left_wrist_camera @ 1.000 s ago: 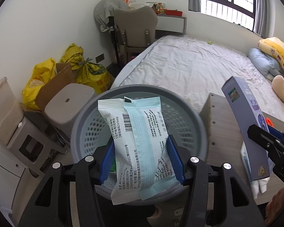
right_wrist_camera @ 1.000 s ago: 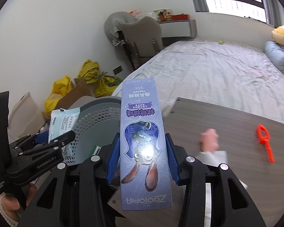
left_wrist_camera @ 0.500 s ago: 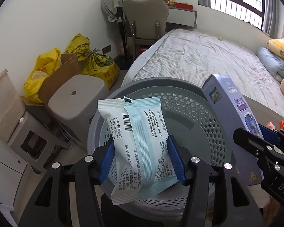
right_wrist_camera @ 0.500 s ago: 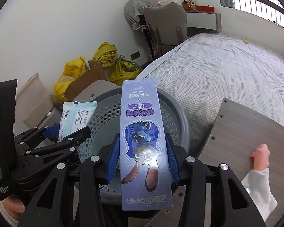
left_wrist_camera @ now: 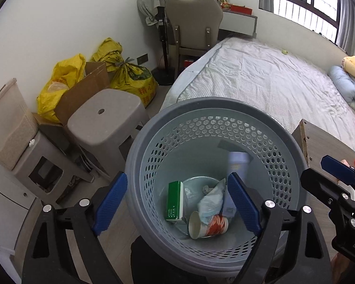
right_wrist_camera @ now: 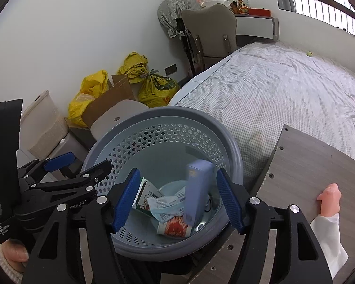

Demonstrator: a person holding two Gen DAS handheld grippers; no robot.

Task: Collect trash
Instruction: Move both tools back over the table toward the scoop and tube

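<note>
Grey perforated bin [left_wrist_camera: 215, 118] sits just off the tabletop [right_wrist_camera: 303, 165] edge, both claws over its mouth. Left claw [left_wrist_camera: 176, 203] is spread wide, nothing between the blue pads [left_wrist_camera: 111, 198]; right claw [right_wrist_camera: 177, 198] is equally wide and holds nothing. Purple box [right_wrist_camera: 197, 189] is inside the bin, long axis near upright and leaning a little, top end up toward the far wall, bottom end down among the other trash; slightly motion-blurred in the right wrist view. In the left wrist view the same box [left_wrist_camera: 236, 165] stands against the right inner wall, partly hidden by the right pad. Pale blue wrapper [left_wrist_camera: 213, 198] lies crumpled at the bottom, long axis roughly diagonal, touching the paper cup [left_wrist_camera: 207, 224]. Cup lies on its side, open mouth pointing left toward the camera side. Green carton [left_wrist_camera: 174, 200] stands on edge at the bottom left, long axis running near-to-far. Pink pig toy [right_wrist_camera: 329, 198] lies on the tabletop, well apart from the bin. Grey stool [left_wrist_camera: 104, 120] and yellow bags [left_wrist_camera: 59, 80] sit beyond the bin by the wall; bed [left_wrist_camera: 260, 75] to the right.
</note>
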